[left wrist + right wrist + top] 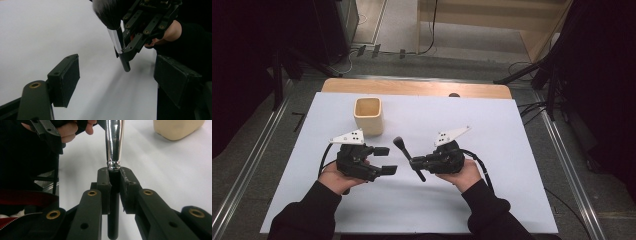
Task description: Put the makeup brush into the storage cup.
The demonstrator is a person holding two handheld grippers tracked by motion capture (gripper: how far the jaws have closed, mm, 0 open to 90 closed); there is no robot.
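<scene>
A makeup brush (408, 156) with a black handle, silver ferrule (114, 142) and dark bristles (106, 12) is held just above the white sheet, bristles toward the far side. My right gripper (416, 162) is shut on its handle right below the ferrule, and the pads (103, 182) press both sides. My left gripper (386, 160) faces the brush from the left, open, with nothing between its pads (68, 75). In the left gripper view the brush handle (124, 62) hangs a short way beyond the open jaws.
A cream square cup (368, 115) stands upright on the white sheet (502, 130), behind the left gripper. The sheet covers a wooden table (412, 87). Dark stands and cables lie on the floor around it.
</scene>
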